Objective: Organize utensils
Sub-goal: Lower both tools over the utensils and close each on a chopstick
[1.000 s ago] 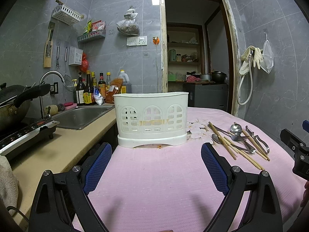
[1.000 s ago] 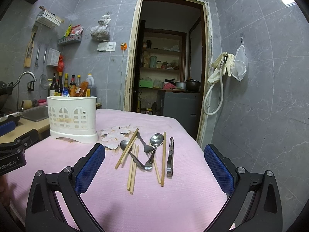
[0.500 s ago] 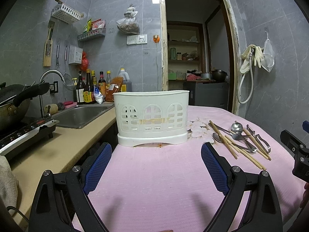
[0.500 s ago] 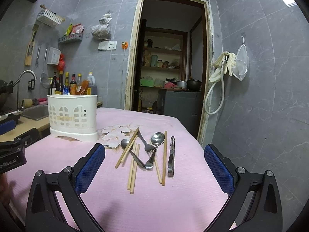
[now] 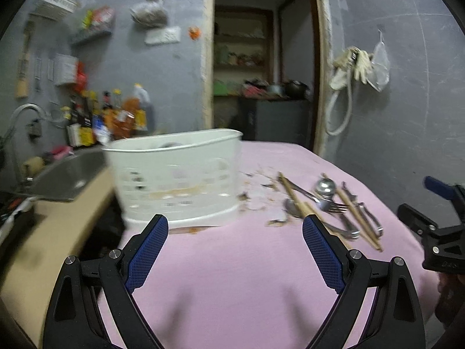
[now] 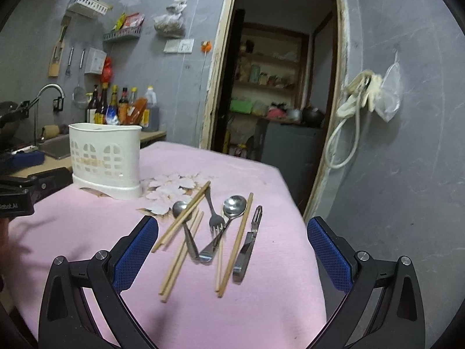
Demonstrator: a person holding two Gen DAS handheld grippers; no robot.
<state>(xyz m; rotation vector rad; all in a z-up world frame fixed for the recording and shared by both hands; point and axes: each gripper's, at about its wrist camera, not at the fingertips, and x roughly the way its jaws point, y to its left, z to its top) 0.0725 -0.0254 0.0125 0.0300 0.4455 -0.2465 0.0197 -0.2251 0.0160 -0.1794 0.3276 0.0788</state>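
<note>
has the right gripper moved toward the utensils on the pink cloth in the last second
Yes. In the right wrist view the right gripper has come forward and down: the steel spoons, fork and wooden chopsticks now lie between its open fingers, and the doorway looms larger.

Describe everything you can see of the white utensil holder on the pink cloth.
The white utensil holder looks like moulded plastic: an oval tub with an open top, arched cut-outs in its wall and a wider base lip. It stands upright on the pink tablecloth near the counter-side edge, by the floral print. Brownish stains mark its front. Nothing grips it; the left tongs are open short of it, and the utensils lie apart to its right. Its contents are too blurred to name.
</note>
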